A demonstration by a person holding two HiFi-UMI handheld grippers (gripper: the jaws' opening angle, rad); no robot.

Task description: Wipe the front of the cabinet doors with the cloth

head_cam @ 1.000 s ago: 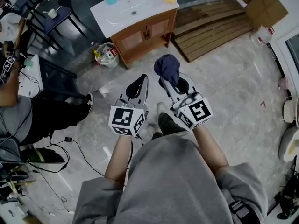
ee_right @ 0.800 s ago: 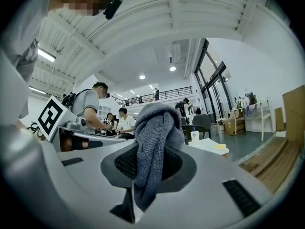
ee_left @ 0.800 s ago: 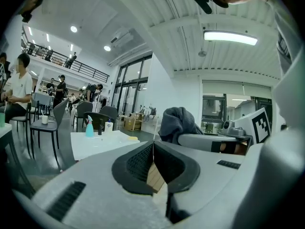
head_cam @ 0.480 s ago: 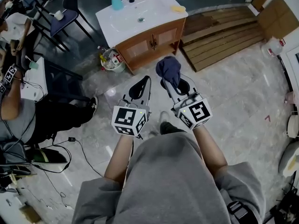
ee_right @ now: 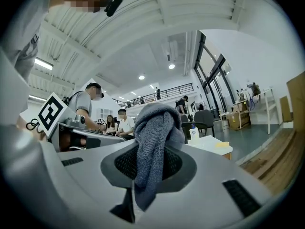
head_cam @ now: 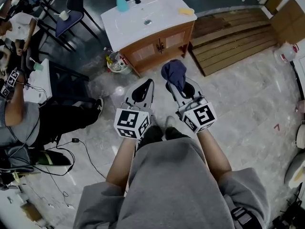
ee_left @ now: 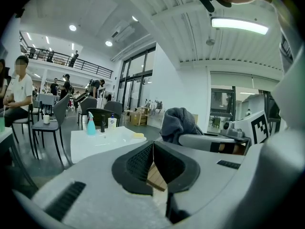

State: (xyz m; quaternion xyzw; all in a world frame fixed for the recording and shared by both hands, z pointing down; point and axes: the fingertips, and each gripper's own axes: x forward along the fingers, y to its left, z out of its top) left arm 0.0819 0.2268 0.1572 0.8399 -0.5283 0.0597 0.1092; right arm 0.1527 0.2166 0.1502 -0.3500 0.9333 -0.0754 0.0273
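Cloth [head_cam: 174,74], dark blue-grey, is pinched in the right hand-held gripper [head_cam: 176,84]. It bunches above the jaw tips and hangs down between them. Left hand-held gripper [head_cam: 148,83] is just beside the right one, jaws pressed together with nothing between. Cabinet doors [head_cam: 162,44], wood, under a white sink top [head_cam: 143,18], sit well ahead of both hand-held grippers, no contact.

A bottle [head_cam: 121,3] and sponge [head_cam: 187,11] sit on the cabinet [head_cam: 159,44]; a bin [head_cam: 116,63] stands left of it and planks [head_cam: 233,37] lie right of it.
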